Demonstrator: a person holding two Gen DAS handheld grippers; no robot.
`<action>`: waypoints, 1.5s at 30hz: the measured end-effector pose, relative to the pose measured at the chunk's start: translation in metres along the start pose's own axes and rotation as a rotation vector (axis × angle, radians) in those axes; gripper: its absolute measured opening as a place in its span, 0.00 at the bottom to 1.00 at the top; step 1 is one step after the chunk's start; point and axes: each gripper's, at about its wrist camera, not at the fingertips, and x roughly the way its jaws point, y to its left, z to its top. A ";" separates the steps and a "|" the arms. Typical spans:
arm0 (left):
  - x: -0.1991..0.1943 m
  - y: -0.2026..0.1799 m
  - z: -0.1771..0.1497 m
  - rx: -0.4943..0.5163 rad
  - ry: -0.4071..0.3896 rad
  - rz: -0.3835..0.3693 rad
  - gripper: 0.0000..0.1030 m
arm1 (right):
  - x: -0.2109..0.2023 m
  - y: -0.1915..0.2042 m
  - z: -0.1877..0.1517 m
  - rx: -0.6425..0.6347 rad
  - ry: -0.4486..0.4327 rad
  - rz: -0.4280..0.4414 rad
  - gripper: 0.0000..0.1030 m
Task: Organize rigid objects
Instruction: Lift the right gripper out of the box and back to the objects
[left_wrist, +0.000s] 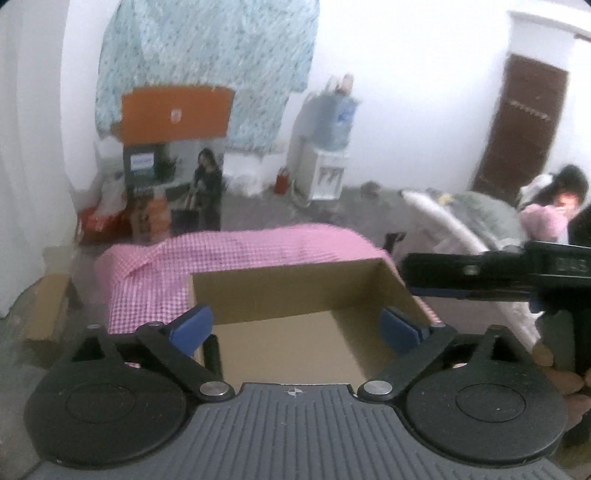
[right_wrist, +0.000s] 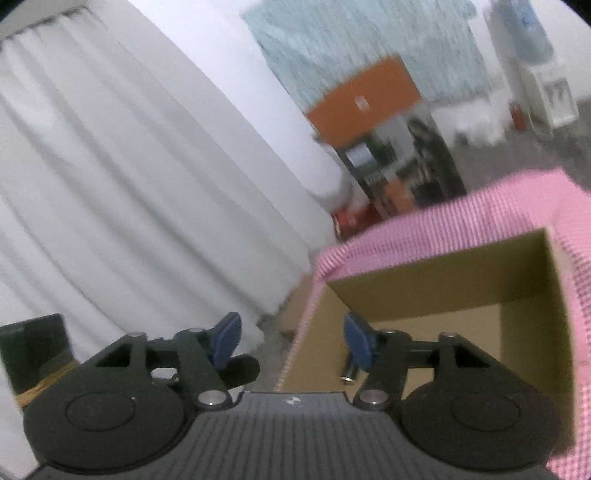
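Both grippers, left (left_wrist: 295, 326) & right (right_wrist: 291, 341), fingers wide w/ nothing held; open brown cardboard box (left_wrist: 280, 291) on pink-checked bench holds few items, likely more left.

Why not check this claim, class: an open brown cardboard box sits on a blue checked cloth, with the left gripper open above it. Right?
Wrong colour: the checked cloth is pink, as the left wrist view shows. The open brown cardboard box does sit on it, with the left gripper open above.

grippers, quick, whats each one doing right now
left gripper: open, holding nothing, above the cardboard box
right gripper: open, holding nothing
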 end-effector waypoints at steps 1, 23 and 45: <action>-0.006 -0.002 -0.002 0.002 -0.014 -0.003 0.97 | -0.012 0.005 -0.005 -0.013 -0.024 0.003 0.73; -0.111 0.009 -0.058 -0.013 -0.074 0.103 0.99 | -0.094 0.060 -0.104 -0.422 -0.118 -0.338 1.00; -0.067 -0.017 -0.135 -0.008 0.017 0.085 0.99 | -0.157 0.001 -0.150 -0.406 -0.132 -0.336 1.00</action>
